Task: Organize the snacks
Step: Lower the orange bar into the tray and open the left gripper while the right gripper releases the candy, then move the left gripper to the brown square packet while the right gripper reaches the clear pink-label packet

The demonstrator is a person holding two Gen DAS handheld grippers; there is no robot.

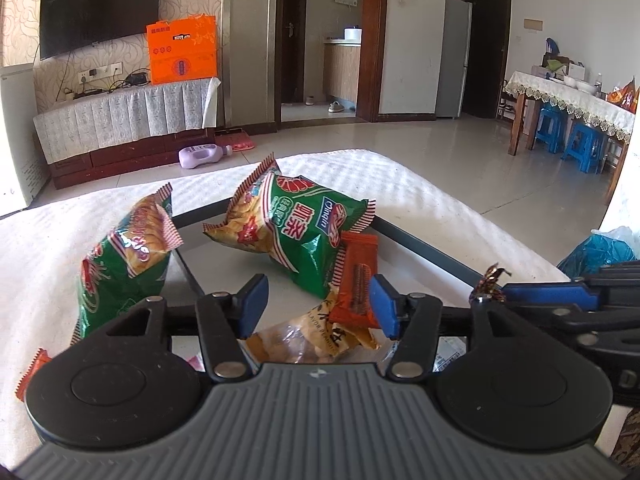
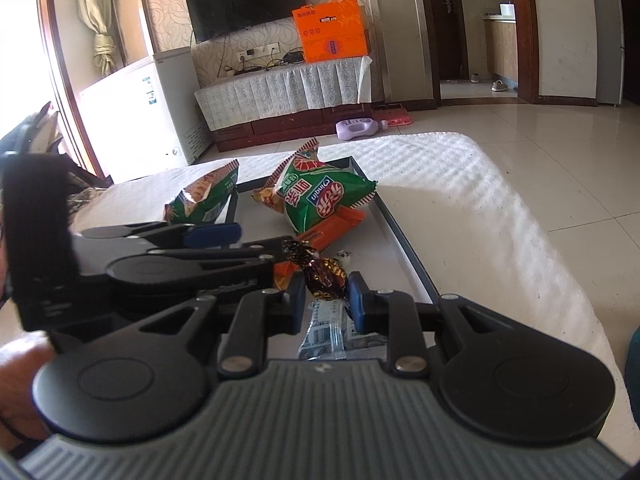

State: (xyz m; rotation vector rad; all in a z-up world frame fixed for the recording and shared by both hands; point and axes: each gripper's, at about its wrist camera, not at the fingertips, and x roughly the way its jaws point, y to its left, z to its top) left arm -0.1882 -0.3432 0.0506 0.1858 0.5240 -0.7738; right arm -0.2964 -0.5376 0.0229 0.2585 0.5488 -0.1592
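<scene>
A dark-rimmed tray (image 1: 424, 246) lies on a white cloth. In it are a green snack bag (image 1: 296, 220), an orange bar (image 1: 358, 280) and a yellow peanut packet (image 1: 316, 340). A second green bag (image 1: 120, 268) leans on the tray's left rim. My left gripper (image 1: 318, 306) is open, its jaws either side of the orange bar's lower end. My right gripper (image 2: 324, 300) is shut on a dark brown wrapped candy (image 2: 324, 274), held above a clear barcode packet (image 2: 326, 332). The tray (image 2: 404, 244), the green bag (image 2: 324, 196) and the orange bar (image 2: 332, 226) also show in the right wrist view.
An orange packet corner (image 1: 32, 372) lies on the cloth at the left. A blue plastic bag (image 1: 600, 252) sits at the right. The left gripper's body (image 2: 168, 256) crosses the right wrist view. A small white candy (image 2: 344, 257) lies in the tray.
</scene>
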